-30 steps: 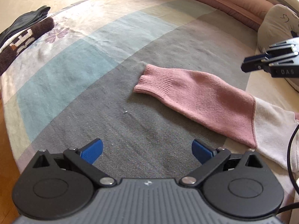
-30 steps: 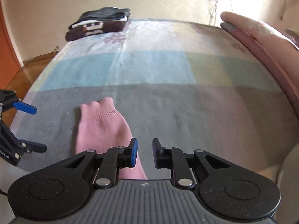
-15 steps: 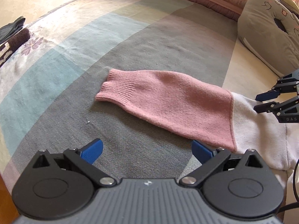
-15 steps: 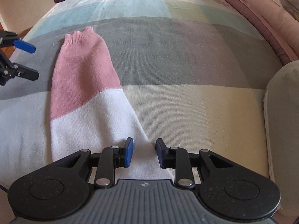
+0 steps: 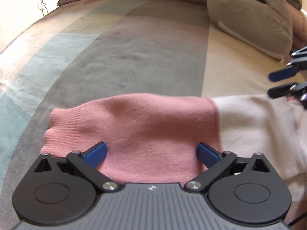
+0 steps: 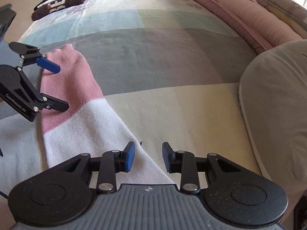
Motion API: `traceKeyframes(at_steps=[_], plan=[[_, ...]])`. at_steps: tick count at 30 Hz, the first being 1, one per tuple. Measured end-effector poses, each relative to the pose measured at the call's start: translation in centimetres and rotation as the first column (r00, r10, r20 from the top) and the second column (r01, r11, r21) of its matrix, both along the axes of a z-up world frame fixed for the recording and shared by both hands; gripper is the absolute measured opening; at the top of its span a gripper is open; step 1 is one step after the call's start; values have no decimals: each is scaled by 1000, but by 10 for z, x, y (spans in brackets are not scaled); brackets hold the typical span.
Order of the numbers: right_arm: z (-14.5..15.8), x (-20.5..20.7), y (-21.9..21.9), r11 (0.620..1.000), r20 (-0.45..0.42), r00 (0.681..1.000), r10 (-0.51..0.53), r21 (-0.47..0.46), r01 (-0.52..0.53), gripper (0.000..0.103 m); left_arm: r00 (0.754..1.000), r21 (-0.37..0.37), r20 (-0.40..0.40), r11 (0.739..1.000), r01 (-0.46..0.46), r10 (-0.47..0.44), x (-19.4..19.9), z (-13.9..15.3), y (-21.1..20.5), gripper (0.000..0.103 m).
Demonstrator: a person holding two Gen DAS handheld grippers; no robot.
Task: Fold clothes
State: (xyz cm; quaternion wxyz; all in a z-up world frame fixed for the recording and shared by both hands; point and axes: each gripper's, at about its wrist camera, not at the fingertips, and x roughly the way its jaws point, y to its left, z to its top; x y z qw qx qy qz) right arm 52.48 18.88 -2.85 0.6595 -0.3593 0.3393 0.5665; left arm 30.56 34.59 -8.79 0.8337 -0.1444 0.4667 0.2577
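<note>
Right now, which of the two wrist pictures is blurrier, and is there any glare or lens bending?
Left wrist view: motion blur smears the pink sleeve and the bedspread. Right wrist view: sharper, with bright window glare at the top right over the pillows. Both: fisheye bending curves the bed's edges.

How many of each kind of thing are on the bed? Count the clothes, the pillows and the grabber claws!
Pink and white sleeve laid out flat: 1
Pile of folded dark clothes: 1
Grey cushion: 1
Pink bolster: 1
Grabbers: 2, the left gripper and the right gripper
Total: 6
</note>
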Motion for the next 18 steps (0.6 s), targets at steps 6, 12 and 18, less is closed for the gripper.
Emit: traceKeyframes(at_steps=[6, 12, 18], plan=[[0, 24, -53, 984, -29, 984, -177, -25, 177, 51, 991, -106, -55, 987, -125, 119, -21, 13, 13, 99], [-6, 32, -103, 940, -205, 917, -341, -44, 340, 70, 987, -246, 146, 964, 100, -65, 39, 40, 3, 100], [-11, 22, -126, 922, -235, 892, -385, -53, 384, 72, 984, -391, 152, 908, 148, -95, 70, 13, 0, 98]])
